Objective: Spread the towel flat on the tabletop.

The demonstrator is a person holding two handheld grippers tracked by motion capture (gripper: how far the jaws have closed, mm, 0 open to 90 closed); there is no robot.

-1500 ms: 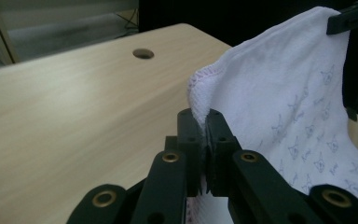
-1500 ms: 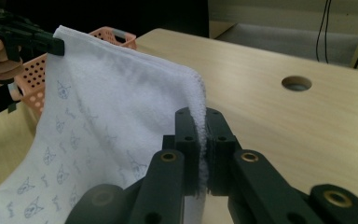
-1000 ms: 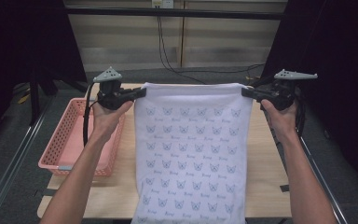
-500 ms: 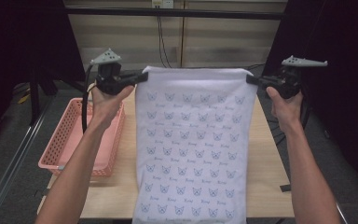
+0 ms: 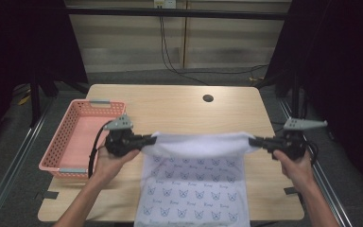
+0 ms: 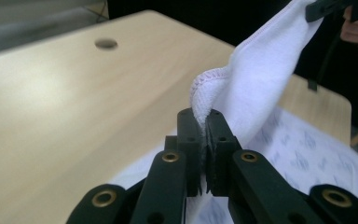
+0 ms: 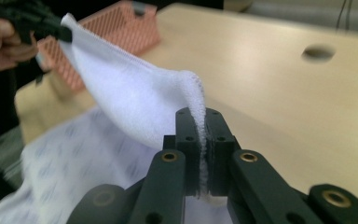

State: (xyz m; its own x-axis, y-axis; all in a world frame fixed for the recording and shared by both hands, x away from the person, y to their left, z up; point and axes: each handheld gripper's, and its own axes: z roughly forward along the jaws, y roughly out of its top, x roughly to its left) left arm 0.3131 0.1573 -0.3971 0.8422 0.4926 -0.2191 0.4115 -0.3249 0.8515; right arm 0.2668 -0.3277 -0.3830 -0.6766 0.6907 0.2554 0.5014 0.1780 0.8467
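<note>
Both hands dropping since earlier frame, bringing towel down toward counter. Left tongs and right tongs clamping its two top corners, stretching top edge level. Lower part already lying at counter's near edge, overhanging; upper part hanging above it, laying flat probably left. Basket sitting at left edge.

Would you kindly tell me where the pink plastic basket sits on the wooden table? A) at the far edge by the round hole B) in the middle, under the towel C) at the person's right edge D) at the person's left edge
D: the pink plastic basket sits at the left edge of the wooden table, beside the left gripper.
</note>
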